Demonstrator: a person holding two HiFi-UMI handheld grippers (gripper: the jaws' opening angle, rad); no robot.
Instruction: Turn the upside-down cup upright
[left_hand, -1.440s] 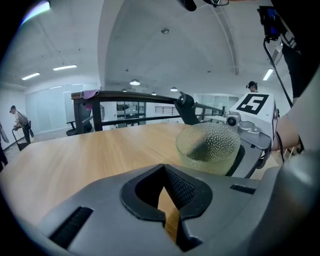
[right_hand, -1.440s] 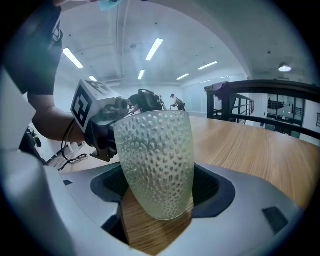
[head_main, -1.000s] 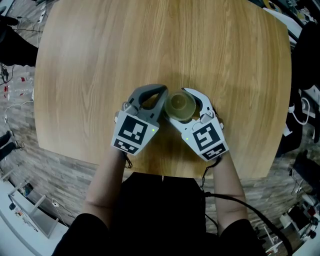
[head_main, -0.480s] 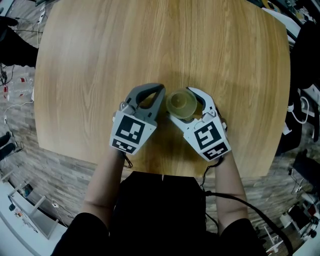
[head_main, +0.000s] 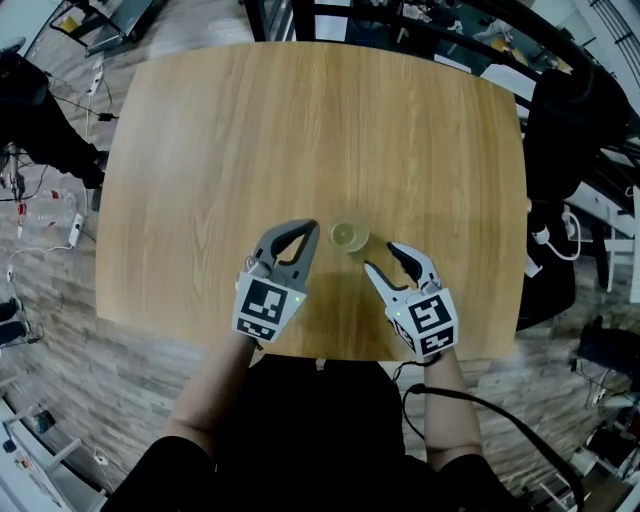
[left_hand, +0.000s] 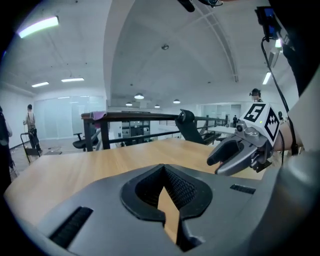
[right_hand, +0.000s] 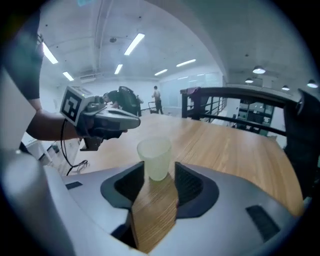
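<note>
cup (head_main: 348, 235): translucent pale yellow-green plastic, frosted and matt, with a smooth wall.
counter (head_main: 300, 130): light wood with fine straight grain, smooth, with a soft satin sheen.
left gripper (head_main: 310, 228): grey moulded plastic shell, smooth and matt.
fingers (left_hand: 184, 186): black inner pads, finely ribbed and dull, rubber-like.
marker cube (head_main: 266, 305): flat white faces with black printed squares, matt.
floor (head_main: 60, 290): grey-brown wood-look planks, streaky and dull.
clothing (head_main: 310, 430): black cloth, matt.

Pale translucent cup (right_hand: 155, 158) upright on table (right_hand: 235, 145), just beyond right hand-held gripper (right_hand: 158, 186); jaws apart, lately closing, nothing gripped.
</note>
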